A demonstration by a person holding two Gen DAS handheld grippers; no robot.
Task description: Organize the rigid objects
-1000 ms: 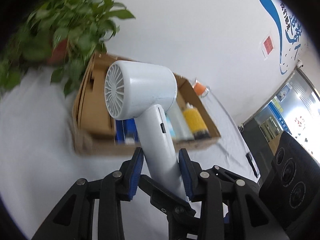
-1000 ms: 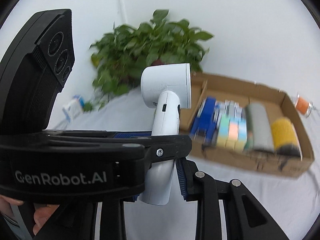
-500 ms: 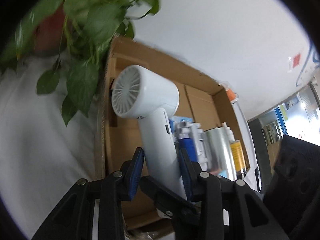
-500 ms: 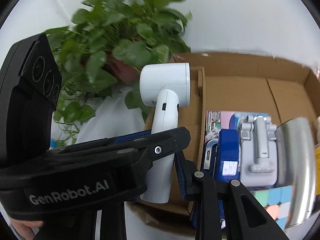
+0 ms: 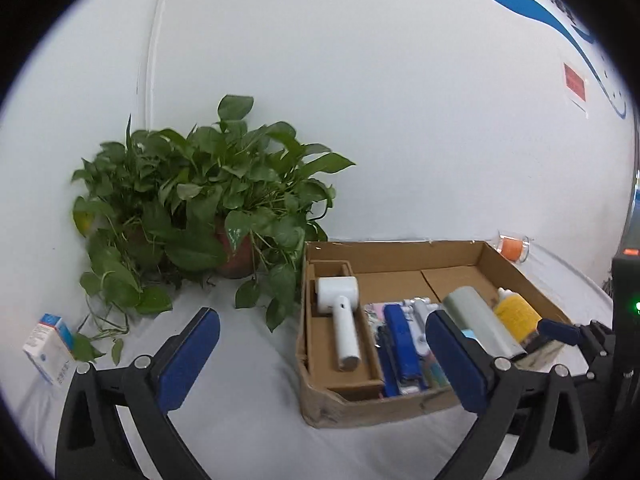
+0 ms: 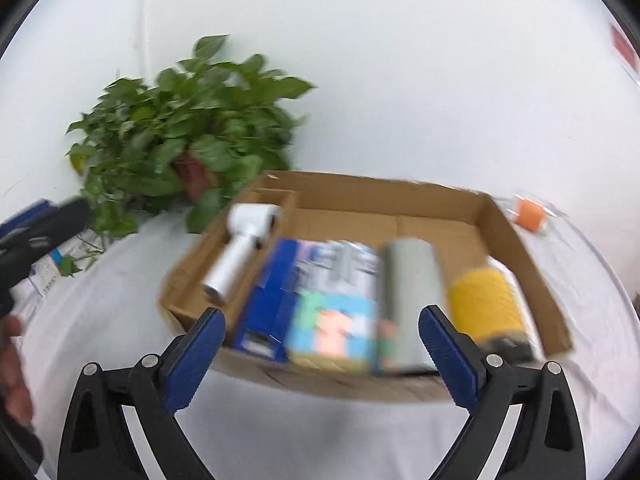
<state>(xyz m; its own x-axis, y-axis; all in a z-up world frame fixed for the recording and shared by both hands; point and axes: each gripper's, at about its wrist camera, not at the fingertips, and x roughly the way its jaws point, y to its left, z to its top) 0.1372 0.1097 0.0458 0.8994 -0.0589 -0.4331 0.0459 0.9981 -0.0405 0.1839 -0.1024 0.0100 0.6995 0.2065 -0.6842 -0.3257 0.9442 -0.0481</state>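
**A:** Hairdryer (image 5: 339, 312) is lying flat in the narrow left compartment of the cardboard box (image 5: 400, 254), head toward the wall, handle pointing back at us. Left gripper (image 5: 324, 356) is spread wide with nothing in it, right gripper (image 6: 322, 350) same deal, wide and empty, both hanging over the worktop (image 5: 240, 380) just in front of the box.

**B:** How'd that thing handle, you reckon?

**A:** Hard smooth plastic shell, looks light, probably top-heavy at the head. I'd clamp the straight handle across its width, near the head so it doesn't swing. Glossy, so it could slip between the pads (image 5: 188, 356) if gripped loosely.

**B:** Anything one camera catches that the other misses?

**A:** Left wrist view is sharp: you can see a small white-and-blue carton (image 5: 50, 346) sitting on the cloth by the potted plant (image 5: 208, 208), plus the yellow bottle (image 5: 516, 314) and grey cylinder (image 5: 478, 320) lined up in the box. Right wrist view is smeared, but it looks down steeper and shows the pastel blocks (image 6: 336, 328) at the front of the box, which the left gripper mostly hides.
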